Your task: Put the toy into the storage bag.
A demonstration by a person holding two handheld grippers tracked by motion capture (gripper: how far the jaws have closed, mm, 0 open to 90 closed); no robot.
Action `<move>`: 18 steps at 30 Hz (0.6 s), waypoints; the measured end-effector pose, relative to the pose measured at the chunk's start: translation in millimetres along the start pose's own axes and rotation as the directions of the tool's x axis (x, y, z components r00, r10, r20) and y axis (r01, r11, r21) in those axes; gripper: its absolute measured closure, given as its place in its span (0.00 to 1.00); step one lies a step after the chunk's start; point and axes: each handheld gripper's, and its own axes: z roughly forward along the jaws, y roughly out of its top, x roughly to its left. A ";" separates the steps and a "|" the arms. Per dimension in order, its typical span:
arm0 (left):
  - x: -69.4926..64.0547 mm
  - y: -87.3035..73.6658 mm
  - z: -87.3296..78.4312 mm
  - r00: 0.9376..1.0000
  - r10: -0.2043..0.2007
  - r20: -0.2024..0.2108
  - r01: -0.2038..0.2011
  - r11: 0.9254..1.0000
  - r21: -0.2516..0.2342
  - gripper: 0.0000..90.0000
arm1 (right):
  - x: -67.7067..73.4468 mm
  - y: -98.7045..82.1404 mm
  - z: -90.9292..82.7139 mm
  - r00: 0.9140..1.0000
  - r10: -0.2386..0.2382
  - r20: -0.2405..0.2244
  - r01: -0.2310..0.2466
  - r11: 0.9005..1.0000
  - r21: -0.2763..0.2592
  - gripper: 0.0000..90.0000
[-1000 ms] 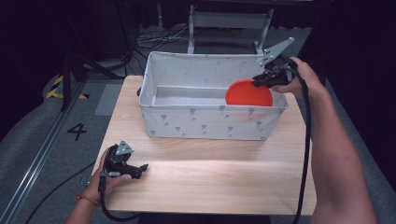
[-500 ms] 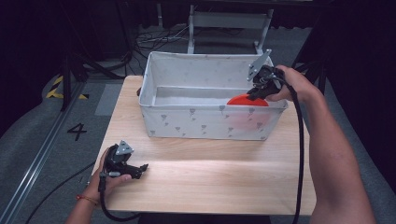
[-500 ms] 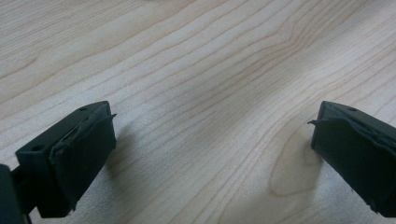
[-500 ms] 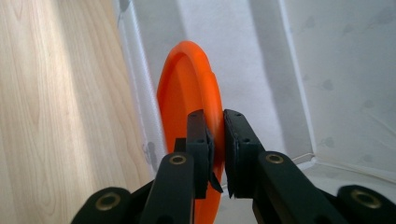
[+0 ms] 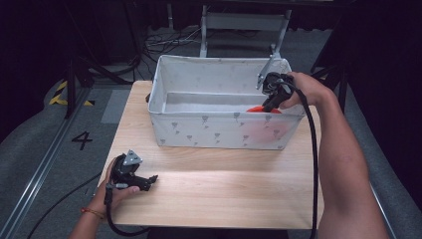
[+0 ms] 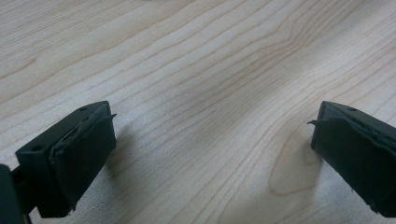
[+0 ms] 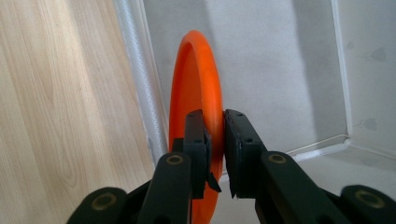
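Observation:
An orange plate point(image 7: 198, 88) hangs edge-on inside a white fabric bin point(image 5: 219, 130), close to its near wall at the right end. My right gripper point(image 7: 215, 140) is shut on the plate's rim. In the high view the right gripper point(image 5: 271, 102) reaches down over the bin's right end, and a sliver of the plate point(image 5: 263, 109) shows above the wall, with its orange glowing through the fabric. My left gripper point(image 5: 147, 180) rests on the wooden table point(image 5: 214, 184) near the front left corner. Its jaws stand wide apart over bare wood, and the left gripper point(image 6: 210, 135) holds nothing.
The bin stands across the back half of the table, its grey floor point(image 7: 275, 60) bare beside the plate. A metal stand point(image 5: 244, 22) and cables point(image 5: 164, 42) lie on the floor behind. A track point(image 5: 45, 159) and a "4" mark point(image 5: 81, 140) run left of the table.
My right gripper has carried the orange plate from above the bin's right rim down into the bin, tipping it upright. The left gripper has stayed put.

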 end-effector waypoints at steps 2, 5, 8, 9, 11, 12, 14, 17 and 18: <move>0.0 -0.1 -0.2 1.000 0.002 0.000 -0.002 1.000 0.000 0.00 | -0.3 -0.6 1.6 1.000 0.008 -0.016 -0.008 1.000 0.001 0.88; 0.0 -0.1 -0.2 1.000 0.002 0.000 -0.002 1.000 0.000 0.00 | 1.0 -2.1 3.8 1.000 0.012 -0.020 -0.012 1.000 0.001 0.88; 0.0 -0.1 -0.2 1.000 0.001 0.000 -0.001 1.000 0.000 0.00 | 0.3 -4.0 2.9 1.000 0.020 -0.014 -0.020 1.000 -0.018 0.85; 0.0 -0.1 -0.2 1.000 0.002 0.000 -0.002 1.000 0.001 0.00 | 0.8 -4.7 1.5 0.999 0.032 -0.012 -0.032 0.999 -0.023 0.85; 0.0 -0.1 -0.2 1.000 0.002 0.000 -0.002 1.000 0.000 0.00 | 2.0 -5.9 -1.6 0.999 0.039 0.013 -0.039 0.999 -0.038 0.83; 0.0 -0.1 -0.1 1.000 0.001 0.000 -0.001 1.000 0.000 0.00 | 2.0 -6.6 -4.3 0.998 0.042 0.038 -0.040 0.997 -0.062 0.81; 0.0 -0.1 -0.1 1.000 0.001 0.000 -0.001 1.000 0.000 0.00 | 3.2 -7.3 -6.3 0.998 0.055 0.043 -0.051 0.995 -0.085 0.80; 0.1 -0.1 0.0 1.000 0.003 -0.002 -0.003 1.000 -0.002 0.00 | 9.0 -10.9 -12.1 0.995 0.071 0.073 -0.059 0.987 -0.152 0.74; 0.1 -0.1 0.0 1.000 0.003 -0.002 -0.003 1.000 -0.002 0.00 | 9.0 -10.9 -12.1 0.995 0.071 0.073 -0.059 0.987 -0.152 0.74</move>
